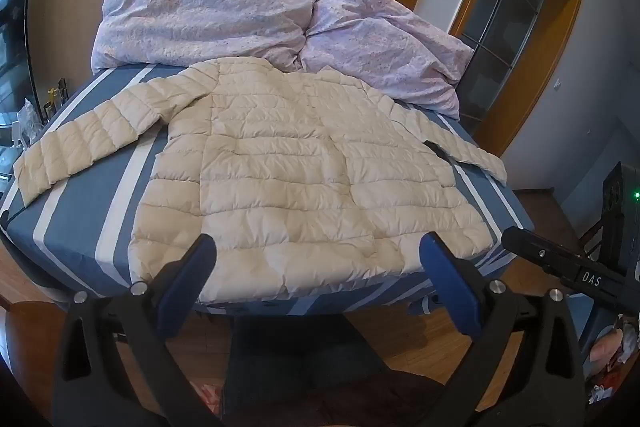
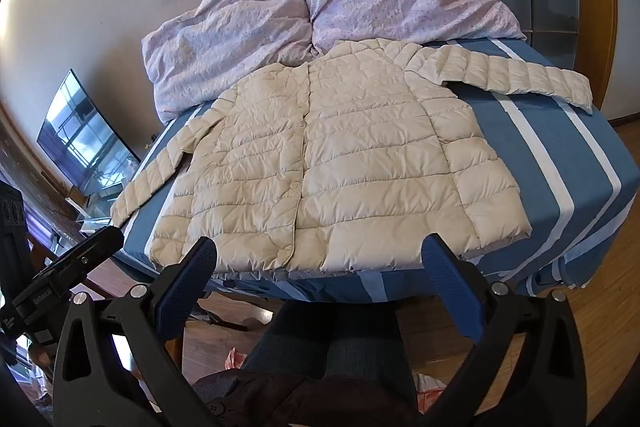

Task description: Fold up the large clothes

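Observation:
A cream quilted puffer jacket [image 1: 296, 167] [image 2: 340, 163] lies flat on a blue and white striped bed [image 1: 80, 219] [image 2: 560, 163], front up, with both sleeves spread out to the sides. Its hem reaches the near edge of the bed. My left gripper [image 1: 318, 251] hovers open over the hem, with nothing between its blue fingers [image 1: 188, 275]. Likewise my right gripper [image 2: 320, 253] stands open just before the hem, holding nothing. The left gripper's body [image 2: 68, 279] shows at the left of the right wrist view, and the right gripper's body [image 1: 568, 267] at the right of the left wrist view.
A crumpled lilac duvet [image 1: 224, 15] [image 2: 328, 7] is heaped at the head of the bed against the wall. A TV screen [image 2: 84, 139] stands to one side. A wooden door frame [image 1: 532, 59] is on the other side. The person's legs [image 2: 332, 347] stand on the wooden floor below.

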### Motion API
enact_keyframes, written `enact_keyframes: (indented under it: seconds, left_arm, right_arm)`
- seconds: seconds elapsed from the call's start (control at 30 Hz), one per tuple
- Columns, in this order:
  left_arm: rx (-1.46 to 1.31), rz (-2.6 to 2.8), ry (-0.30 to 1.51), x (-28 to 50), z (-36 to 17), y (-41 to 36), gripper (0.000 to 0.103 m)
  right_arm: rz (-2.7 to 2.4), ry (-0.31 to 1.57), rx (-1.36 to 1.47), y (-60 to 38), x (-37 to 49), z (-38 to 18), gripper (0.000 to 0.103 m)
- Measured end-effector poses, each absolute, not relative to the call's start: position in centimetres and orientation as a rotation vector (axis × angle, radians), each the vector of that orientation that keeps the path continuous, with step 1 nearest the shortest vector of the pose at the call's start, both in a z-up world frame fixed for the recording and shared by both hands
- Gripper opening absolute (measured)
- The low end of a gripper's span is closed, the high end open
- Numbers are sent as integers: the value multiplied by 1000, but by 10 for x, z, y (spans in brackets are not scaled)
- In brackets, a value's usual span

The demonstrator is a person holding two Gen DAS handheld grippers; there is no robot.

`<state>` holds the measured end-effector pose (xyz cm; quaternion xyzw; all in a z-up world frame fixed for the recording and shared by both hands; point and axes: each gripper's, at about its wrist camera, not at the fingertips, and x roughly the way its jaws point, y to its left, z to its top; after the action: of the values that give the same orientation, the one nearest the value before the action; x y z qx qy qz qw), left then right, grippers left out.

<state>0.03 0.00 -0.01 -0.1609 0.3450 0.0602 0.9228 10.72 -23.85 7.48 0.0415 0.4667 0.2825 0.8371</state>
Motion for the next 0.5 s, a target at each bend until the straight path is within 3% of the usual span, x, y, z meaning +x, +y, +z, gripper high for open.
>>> enact_keyframes:
  seconds: [0.5]
  left_arm:
    - [-326,124,701,0,0,-1,101]
  right_arm:
    - [599,987,89,-238,107,75,102]
